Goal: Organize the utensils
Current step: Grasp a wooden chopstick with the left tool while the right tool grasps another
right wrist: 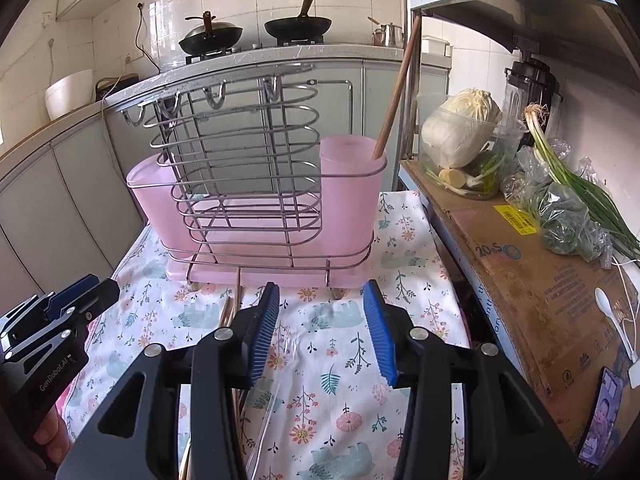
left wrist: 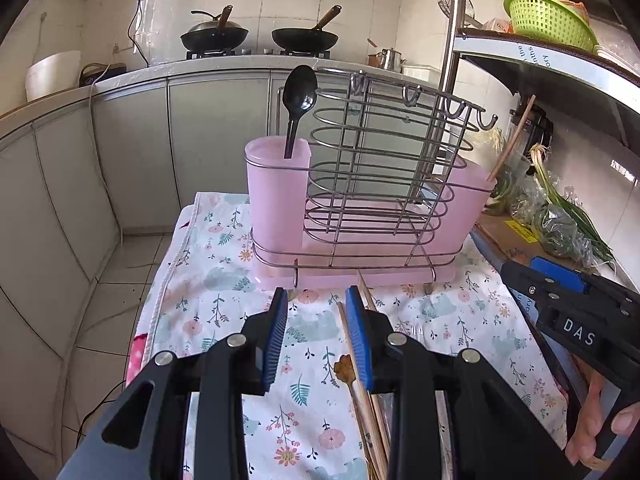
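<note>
Left wrist view shows the left gripper (left wrist: 316, 300) with its jaws spread and nothing between them, low over the floral cloth (left wrist: 224, 280) on the bench. Loose wooden chopsticks (left wrist: 362, 392) lie on the cloth at about 5 o'clock from its tips, running under the right-hand finger, with a flower-ended spoon (left wrist: 345, 366) beside them. Ahead at 12 o'clock stands the wire utensil rack (left wrist: 372, 168) with its pink cups; a black spoon (left wrist: 298, 104) already stands in one and a single chopstick (left wrist: 510, 140) in the other.

From the right wrist view, the right gripper (right wrist: 320, 300) is likewise spread and empty, the rack at 12 o'clock.

The chopsticks look light, stiff and thin, so they may roll or slip flat on soft cloth. I would pinch one near mid-length, across its width.
</note>
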Available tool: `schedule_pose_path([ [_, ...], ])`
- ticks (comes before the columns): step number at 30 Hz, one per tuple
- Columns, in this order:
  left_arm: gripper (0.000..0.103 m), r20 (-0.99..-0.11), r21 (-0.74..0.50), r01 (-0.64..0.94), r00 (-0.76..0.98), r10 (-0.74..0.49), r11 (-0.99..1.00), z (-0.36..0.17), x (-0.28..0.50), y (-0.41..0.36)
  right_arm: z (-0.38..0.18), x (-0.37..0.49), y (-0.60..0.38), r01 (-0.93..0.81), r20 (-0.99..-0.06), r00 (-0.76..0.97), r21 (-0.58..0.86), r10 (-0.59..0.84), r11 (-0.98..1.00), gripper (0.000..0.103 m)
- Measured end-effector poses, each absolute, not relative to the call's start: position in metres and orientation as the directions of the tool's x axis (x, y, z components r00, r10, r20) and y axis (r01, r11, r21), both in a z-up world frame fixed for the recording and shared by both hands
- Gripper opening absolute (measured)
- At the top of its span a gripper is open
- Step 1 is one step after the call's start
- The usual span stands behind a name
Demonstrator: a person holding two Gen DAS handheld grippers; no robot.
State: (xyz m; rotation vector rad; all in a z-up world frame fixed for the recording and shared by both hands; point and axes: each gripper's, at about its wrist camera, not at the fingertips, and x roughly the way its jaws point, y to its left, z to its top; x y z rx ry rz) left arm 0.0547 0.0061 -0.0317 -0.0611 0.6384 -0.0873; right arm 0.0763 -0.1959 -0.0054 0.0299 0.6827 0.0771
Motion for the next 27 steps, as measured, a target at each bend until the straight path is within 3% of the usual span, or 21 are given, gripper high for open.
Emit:
schedule_pose_path([
  [5, 0.029, -0.637, -0.132, 0.069, 0.758, -0.138, 0.989, -0.043, 0.062, 0.012, -0.016, 0.081, -0.199, -0.079, -0.663, 0.738, 0.098, 0.124, 0.992, 0.044],
  [14, 0.027, -0.711, -0.214, 0.076, 0.672, -0.208, 0.974, -0.069, 0.085, 0.02, -0.049, 0.098, -0.199, -0.17, -0.724, 0.59, 0.321, 0.357, 0.932, 0.044],
  [18, 0.026, -0.739, -0.228, 0.074, 0.637, -0.222, 0.971, -0.083, 0.092, 0.02, -0.058, 0.112, -0.18, -0.211, -0.741, 0.549, 0.326, 0.388, 0.922, 0.043],
  [20, 0.026, -0.751, -0.229, 0.077, 0.62, -0.226, 0.97, -0.089, 0.096, 0.02, -0.065, 0.124, -0.168, -0.23, -0.76, 0.522, 0.312, 0.387, 0.922, 0.037],
  [27, 0.021, -0.787, -0.256, 0.089, 0.558, -0.261, 0.962, -0.108, 0.121, 0.014, -0.095, 0.168, -0.143, -0.227, -0.797, 0.444, 0.342, 0.409, 0.912, 0.035],
])
